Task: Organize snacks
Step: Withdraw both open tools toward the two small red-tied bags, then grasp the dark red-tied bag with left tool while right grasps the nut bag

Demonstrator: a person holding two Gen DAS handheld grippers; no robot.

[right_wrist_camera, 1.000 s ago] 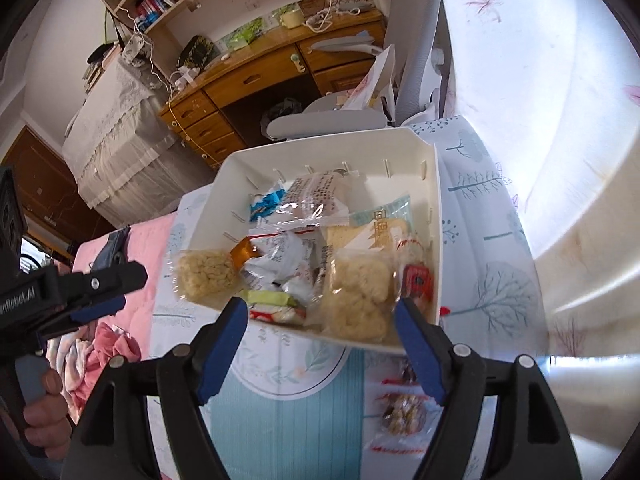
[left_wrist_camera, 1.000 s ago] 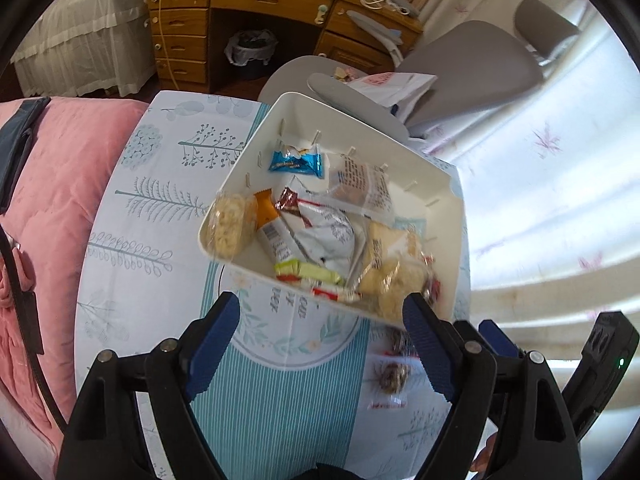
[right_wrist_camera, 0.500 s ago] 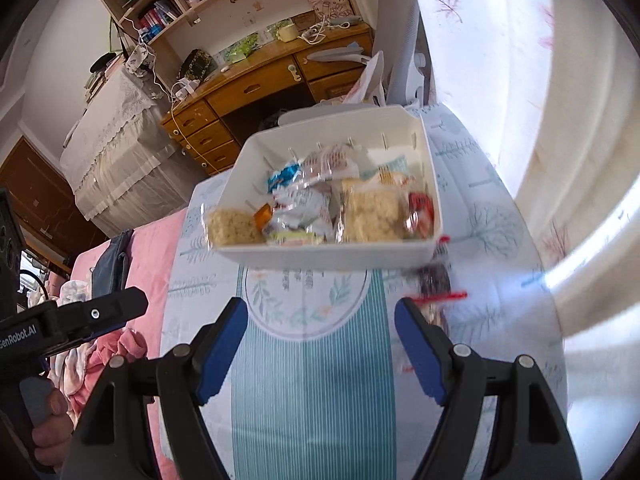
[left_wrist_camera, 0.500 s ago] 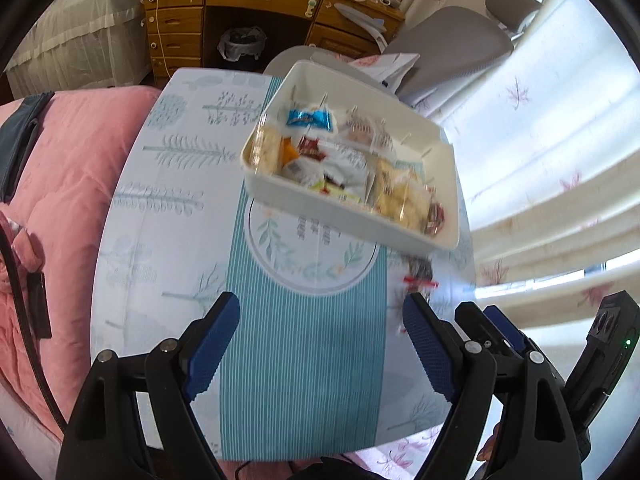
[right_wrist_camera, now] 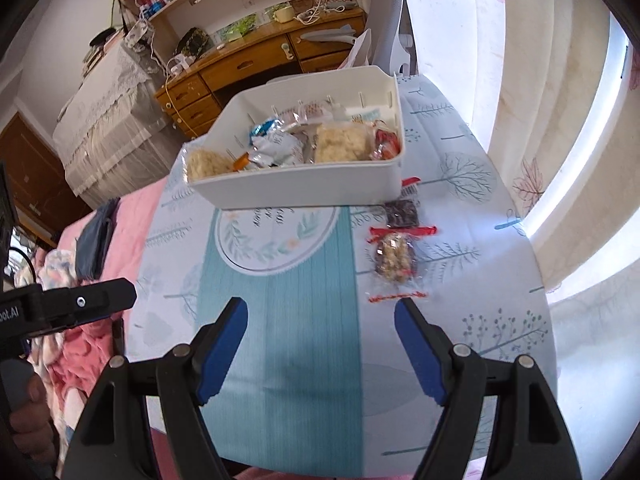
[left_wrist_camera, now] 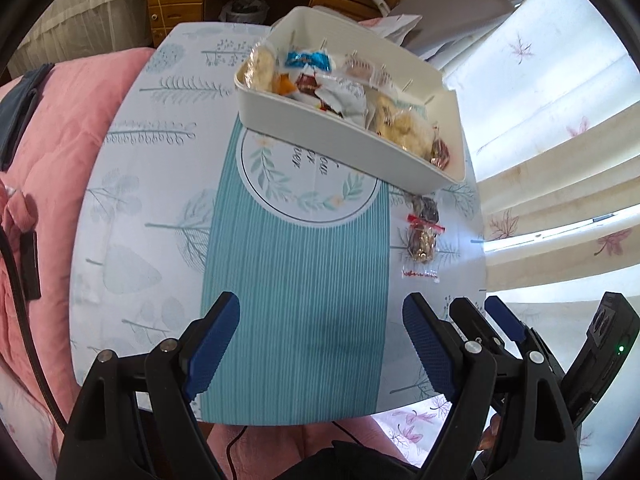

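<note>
Snacks filled the white bin (right_wrist_camera: 304,190) at the table's (left_wrist_camera: 296,288) far end; 2 wrapped bars (right_wrist_camera: 394,258) lay loose beside it. Both the left gripper (left_wrist_camera: 320,344) and right gripper (right_wrist_camera: 318,350) hung wide and empty. Next, probably: the right reaches for a bar.

A smooth matt plastic bin (left_wrist_camera: 344,136) is seen; glossy crinkled film wraps the snack packets (right_wrist_camera: 394,258); ribbed rubbery blue pads (left_wrist_camera: 428,356) are shown; the printed tablecloth (left_wrist_camera: 296,280) looks matt.
</note>
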